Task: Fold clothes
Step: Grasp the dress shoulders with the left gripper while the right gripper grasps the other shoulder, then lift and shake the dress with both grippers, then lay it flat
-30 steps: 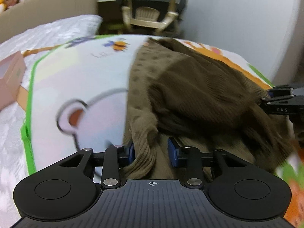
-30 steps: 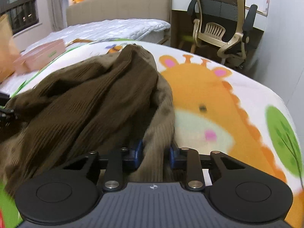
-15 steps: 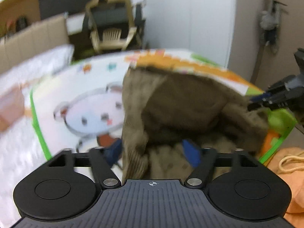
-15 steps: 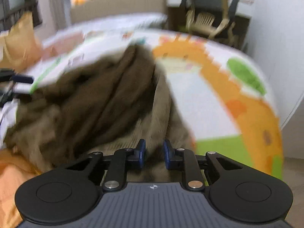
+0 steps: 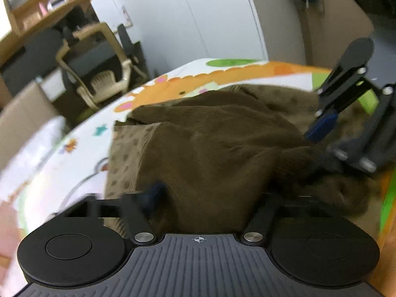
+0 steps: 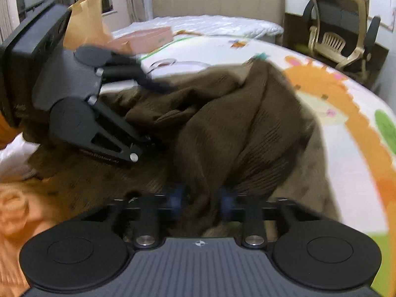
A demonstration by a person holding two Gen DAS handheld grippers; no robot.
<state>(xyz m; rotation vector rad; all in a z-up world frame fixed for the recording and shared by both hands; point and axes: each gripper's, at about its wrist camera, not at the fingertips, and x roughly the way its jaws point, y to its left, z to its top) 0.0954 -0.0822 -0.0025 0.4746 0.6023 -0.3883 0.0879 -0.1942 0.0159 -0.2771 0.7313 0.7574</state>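
Note:
A dark brown knit garment (image 5: pixel 210 148) lies bunched on a cartoon-print play mat (image 5: pixel 198 74) on the bed; it also shows in the right wrist view (image 6: pixel 235 128). My left gripper (image 5: pixel 212 195) has its jaws wide apart with the cloth heaped between them; it appears at the left of the right wrist view (image 6: pixel 148 113). My right gripper (image 6: pixel 201 198) is shut on a fold of the garment; it shows at the right of the left wrist view (image 5: pixel 319 143). The two grippers are close together.
An orange garment (image 6: pixel 14 212) lies at the near left. A pink box (image 6: pixel 146 37) and a brown paper bag (image 6: pixel 86 19) sit on the bed behind. An office chair (image 6: pixel 339 37) stands beyond the mat's far edge.
The left gripper has opened and let go of the garment. Both grippers swung toward each other, dragging the brown cloth along the mat.

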